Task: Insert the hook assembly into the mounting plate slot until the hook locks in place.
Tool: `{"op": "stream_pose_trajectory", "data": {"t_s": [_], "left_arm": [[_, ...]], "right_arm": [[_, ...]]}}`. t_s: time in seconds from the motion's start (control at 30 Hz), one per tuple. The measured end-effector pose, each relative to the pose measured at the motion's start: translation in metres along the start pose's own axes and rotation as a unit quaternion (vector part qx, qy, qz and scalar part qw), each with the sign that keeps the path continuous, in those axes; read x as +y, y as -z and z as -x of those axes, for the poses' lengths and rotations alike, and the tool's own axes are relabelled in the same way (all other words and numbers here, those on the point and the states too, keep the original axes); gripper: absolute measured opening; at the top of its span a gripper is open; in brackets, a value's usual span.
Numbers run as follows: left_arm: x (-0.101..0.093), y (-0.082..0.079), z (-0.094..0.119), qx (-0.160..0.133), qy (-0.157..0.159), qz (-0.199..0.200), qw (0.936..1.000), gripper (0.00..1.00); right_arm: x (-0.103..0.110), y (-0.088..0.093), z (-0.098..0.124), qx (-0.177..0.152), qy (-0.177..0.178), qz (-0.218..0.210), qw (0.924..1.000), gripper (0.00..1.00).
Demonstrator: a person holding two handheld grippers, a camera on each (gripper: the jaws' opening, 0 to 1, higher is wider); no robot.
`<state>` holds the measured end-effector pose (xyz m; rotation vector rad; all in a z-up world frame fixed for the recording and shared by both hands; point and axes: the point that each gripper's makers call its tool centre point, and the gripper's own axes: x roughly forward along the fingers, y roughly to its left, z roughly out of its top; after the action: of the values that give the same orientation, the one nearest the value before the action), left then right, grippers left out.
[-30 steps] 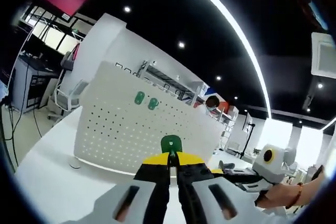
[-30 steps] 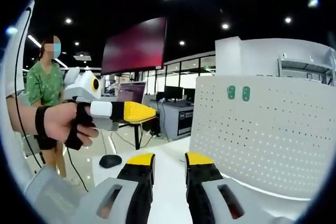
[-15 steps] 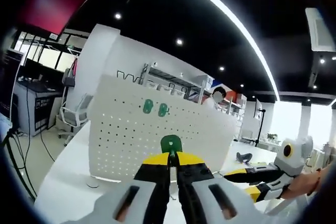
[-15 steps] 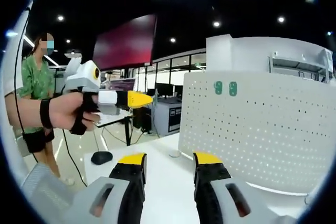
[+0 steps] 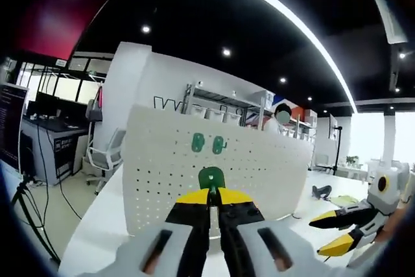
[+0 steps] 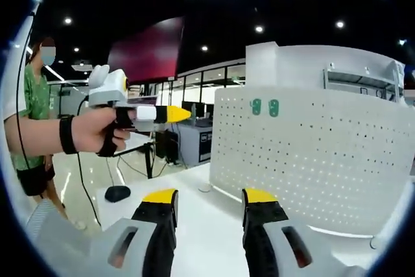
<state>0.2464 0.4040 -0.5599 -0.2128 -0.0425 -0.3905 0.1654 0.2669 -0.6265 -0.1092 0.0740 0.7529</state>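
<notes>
Left tool [image 5: 213,200]: jaws closed on the green hook [image 5: 211,178], held in front of the white perforated mounting plate [image 5: 259,167]. The plate stands upright on the white bench [image 6: 214,215]; two green hooks [image 5: 208,143] are already seated near its top edge. Right tool [image 6: 211,200]: jaws apart, gripping nothing, aimed at the plate. A hand [image 6: 97,131] carries the left tool

Partial dark lettering on back wall [image 5: 170,103] above pegboard's top edge — cut off, unreadable; nothing else legible.
</notes>
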Motion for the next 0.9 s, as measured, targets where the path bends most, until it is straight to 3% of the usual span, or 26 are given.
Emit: {"op": "stream_pose_trajectory", "data": {"t_s": [0.37,0.57,0.9], "left_arm": [[0.012,-0.009,-0.027,-0.004,-0.029,-0.016,0.9995,0.03],[0.01,-0.012,-0.036,-0.006,-0.03,-0.028,0.9991,0.03],[0.024,-0.015,-0.049,0.003,-0.062,-0.044,0.9971,0.03]], "right_arm": [[-0.009,0.006,0.012,0.005,0.018,-0.001,0.9998,0.4],[-0.013,0.008,0.013,0.009,0.022,-0.005,0.9997,0.4],[-0.011,0.01,0.016,0.012,0.023,0.001,0.9997,0.4]]}}
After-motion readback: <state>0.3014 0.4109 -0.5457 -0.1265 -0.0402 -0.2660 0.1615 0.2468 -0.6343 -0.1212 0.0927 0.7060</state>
